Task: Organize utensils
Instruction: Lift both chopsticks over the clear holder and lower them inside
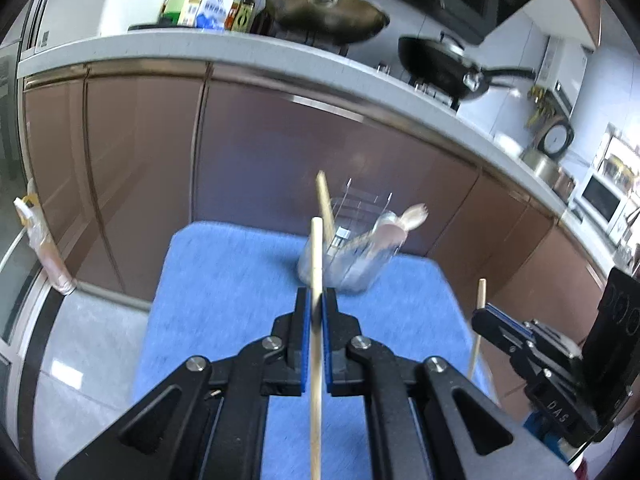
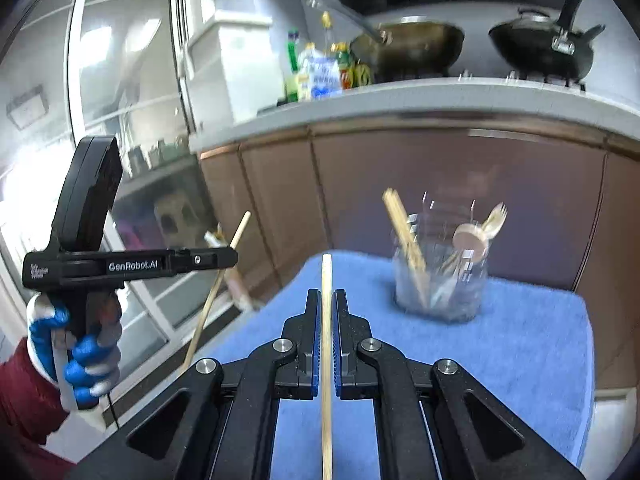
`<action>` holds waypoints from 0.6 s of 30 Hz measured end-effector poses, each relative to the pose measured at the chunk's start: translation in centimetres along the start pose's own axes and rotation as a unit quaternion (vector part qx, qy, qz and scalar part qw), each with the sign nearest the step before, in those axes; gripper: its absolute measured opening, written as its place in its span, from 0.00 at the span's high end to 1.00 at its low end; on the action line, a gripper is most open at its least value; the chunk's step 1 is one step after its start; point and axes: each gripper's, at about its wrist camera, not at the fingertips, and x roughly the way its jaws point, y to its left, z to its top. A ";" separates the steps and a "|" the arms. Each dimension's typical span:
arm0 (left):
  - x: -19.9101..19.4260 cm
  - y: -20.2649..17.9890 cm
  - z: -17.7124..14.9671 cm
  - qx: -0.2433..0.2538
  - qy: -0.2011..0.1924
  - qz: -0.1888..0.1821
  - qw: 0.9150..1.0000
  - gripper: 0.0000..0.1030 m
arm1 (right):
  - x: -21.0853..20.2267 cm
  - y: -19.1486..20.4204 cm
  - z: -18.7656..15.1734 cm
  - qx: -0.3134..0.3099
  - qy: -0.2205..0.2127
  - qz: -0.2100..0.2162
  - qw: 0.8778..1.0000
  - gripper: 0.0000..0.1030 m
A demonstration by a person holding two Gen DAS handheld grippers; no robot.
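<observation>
My left gripper (image 1: 317, 294) is shut on a wooden chopstick (image 1: 316, 264) that sticks up past the fingertips. In the right wrist view my right gripper (image 2: 327, 294) is shut on another wooden chopstick (image 2: 327, 276). Each gripper also shows in the other's view: the right gripper (image 1: 486, 314) with its chopstick (image 1: 480, 296), and the left gripper (image 2: 230, 258) with its chopstick (image 2: 240, 232), held by a gloved hand (image 2: 76, 356). A clear jar (image 1: 348, 260) (image 2: 440, 280) stands ahead on the blue mat (image 1: 224, 280) (image 2: 520, 340), holding chopsticks (image 2: 404, 232), a wooden spoon and a fork. Both grippers hang above the mat, short of the jar.
Brown cabinet doors (image 1: 140, 160) rise behind the mat under a white counter (image 1: 160, 48). On the counter stand two woks (image 2: 416, 48) (image 2: 540, 48) and several bottles (image 2: 316, 68). A glass door (image 2: 120, 80) is at the left. A microwave (image 1: 600, 200) sits at the far right.
</observation>
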 end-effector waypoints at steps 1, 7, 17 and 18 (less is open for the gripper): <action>0.1 -0.3 0.5 -0.002 -0.009 -0.002 1.000 0.95 | 0.0 -0.2 0.4 -0.001 -0.009 -0.002 1.000 0.95; 1.9 -2.1 4.4 -0.014 -0.065 -0.029 0.997 0.95 | 1.0 -1.7 4.6 -0.006 -0.078 -0.008 0.997 0.95; 6.9 -4.2 11.6 -0.022 -0.177 -0.037 0.983 0.95 | 5.1 -6.2 11.3 -0.012 -0.199 -0.043 0.979 0.95; 7.6 -4.3 12.1 -0.022 -0.185 -0.035 0.982 0.95 | 5.6 -6.7 11.7 -0.013 -0.209 -0.047 0.977 0.95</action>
